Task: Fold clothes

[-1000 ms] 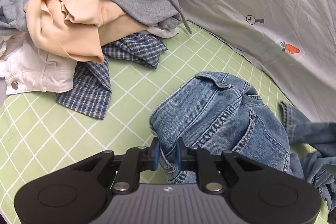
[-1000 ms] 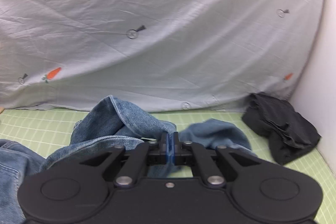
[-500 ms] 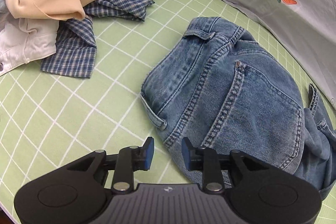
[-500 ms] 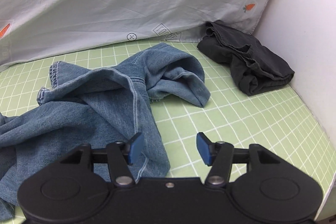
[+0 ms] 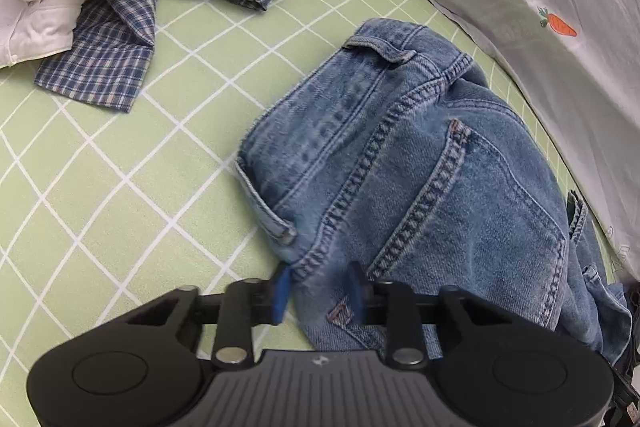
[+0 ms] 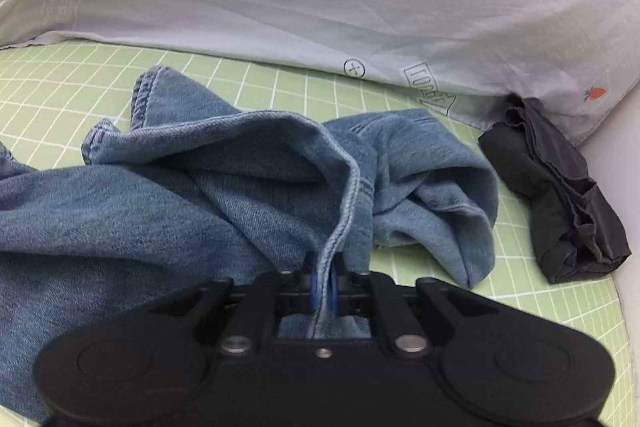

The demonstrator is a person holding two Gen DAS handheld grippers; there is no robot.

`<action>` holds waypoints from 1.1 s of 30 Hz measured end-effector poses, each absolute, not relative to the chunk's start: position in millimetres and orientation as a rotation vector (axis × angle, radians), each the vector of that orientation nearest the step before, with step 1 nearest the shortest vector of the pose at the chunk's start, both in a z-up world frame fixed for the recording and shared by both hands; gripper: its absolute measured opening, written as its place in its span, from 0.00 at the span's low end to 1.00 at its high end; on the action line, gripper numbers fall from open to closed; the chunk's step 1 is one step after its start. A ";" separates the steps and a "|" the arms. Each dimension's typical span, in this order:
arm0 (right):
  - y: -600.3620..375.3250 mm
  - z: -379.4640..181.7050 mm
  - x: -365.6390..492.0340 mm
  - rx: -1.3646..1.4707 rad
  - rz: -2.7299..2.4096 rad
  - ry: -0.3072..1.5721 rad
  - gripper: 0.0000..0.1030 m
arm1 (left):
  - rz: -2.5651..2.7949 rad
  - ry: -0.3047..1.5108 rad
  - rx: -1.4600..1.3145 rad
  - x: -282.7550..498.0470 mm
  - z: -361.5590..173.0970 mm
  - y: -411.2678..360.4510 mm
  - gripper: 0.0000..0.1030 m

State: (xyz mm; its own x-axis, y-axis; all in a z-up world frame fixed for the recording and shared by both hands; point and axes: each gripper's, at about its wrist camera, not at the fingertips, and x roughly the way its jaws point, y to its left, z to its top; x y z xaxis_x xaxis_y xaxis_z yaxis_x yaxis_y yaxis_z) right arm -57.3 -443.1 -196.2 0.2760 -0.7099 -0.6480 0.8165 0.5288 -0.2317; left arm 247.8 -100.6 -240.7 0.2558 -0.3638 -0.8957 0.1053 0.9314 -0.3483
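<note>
Green checked mat [image 5: 120, 155]: half a second ago both tongs gaped; now right tongs [image 6: 323, 291] pinch jeans [image 6: 120, 219] seam, left tongs [image 5: 318, 291] spread round waistband, ready for a fold

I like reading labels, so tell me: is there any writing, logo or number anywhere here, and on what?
Boxed block letters on the grey sheet: upside down and creased, not readable.
Small emblem on the left gripper body: too small to read.
Small tab on the jeans pocket: no text legible.
Nothing else carries writing.
</note>
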 end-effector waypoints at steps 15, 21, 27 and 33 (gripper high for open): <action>-417.1 -103.8 -154.3 0.161 -1.138 0.500 0.05 | -0.270 0.954 -0.274 229.9 -139.7 -62.0 0.08; -411.2 -108.5 -207.0 0.271 -1.191 0.485 0.05 | -0.196 0.881 -0.342 203.9 -107.2 -18.7 0.09; -397.8 -179.4 -216.0 0.398 -1.149 0.669 0.07 | -0.101 0.992 -0.186 185.4 -142.5 -3.1 0.09; -375.4 -223.4 -221.3 0.400 -1.152 0.824 0.08 | -0.086 1.067 -0.041 151.0 -180.5 -7.2 0.10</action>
